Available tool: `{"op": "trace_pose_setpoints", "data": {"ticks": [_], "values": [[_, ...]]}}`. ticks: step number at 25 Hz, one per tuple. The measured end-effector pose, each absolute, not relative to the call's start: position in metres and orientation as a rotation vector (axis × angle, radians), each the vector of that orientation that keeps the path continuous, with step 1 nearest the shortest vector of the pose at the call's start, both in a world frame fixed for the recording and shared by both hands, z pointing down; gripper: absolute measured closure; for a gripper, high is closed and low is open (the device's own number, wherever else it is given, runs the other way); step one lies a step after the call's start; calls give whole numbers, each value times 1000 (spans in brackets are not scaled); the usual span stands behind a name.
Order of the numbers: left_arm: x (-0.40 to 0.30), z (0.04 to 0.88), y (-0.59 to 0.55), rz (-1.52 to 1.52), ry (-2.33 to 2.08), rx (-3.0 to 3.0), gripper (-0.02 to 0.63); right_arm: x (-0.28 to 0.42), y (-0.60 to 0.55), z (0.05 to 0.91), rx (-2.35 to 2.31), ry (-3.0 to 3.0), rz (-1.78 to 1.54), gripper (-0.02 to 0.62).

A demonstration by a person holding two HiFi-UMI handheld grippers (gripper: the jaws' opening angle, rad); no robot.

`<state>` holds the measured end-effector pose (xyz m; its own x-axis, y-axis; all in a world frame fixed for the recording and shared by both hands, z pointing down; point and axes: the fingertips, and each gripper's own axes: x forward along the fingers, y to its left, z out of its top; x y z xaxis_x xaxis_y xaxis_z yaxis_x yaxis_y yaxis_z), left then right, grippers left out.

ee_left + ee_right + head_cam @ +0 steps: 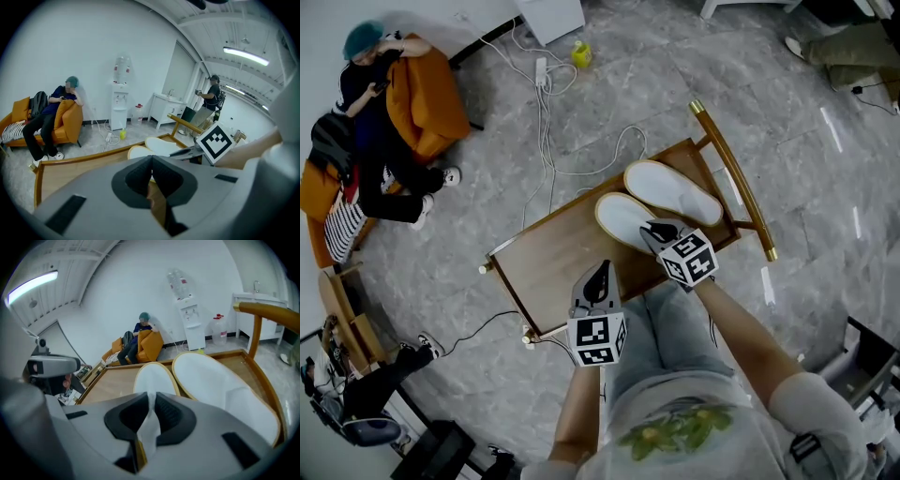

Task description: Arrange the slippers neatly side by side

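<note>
On the table, two white slippers.

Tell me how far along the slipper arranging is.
Done: the far slipper lies flat on the wooden tray. In hand: the right gripper is closed on the fabric of the near slipper, right beside it. Remaining: probably even up their ends and let go. The left gripper hangs shut and empty.

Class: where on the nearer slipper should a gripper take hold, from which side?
Pinch the nearer slipper's soft upper at the person's end, from that side, angled down. Its sole lies flat on the wooden tray; only that fabric stands up. The right gripper grips there.
</note>
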<state>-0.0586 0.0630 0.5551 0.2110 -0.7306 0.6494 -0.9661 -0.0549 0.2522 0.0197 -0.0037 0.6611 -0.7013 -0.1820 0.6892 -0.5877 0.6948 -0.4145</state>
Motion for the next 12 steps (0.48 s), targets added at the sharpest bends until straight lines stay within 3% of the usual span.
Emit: {"op": "trace_pose_setpoints", "data": {"ticks": [12], "values": [[-60, 561, 66, 457, -1567, 1825, 591, 11, -9, 665, 895, -2141, 1228, 548]]}}
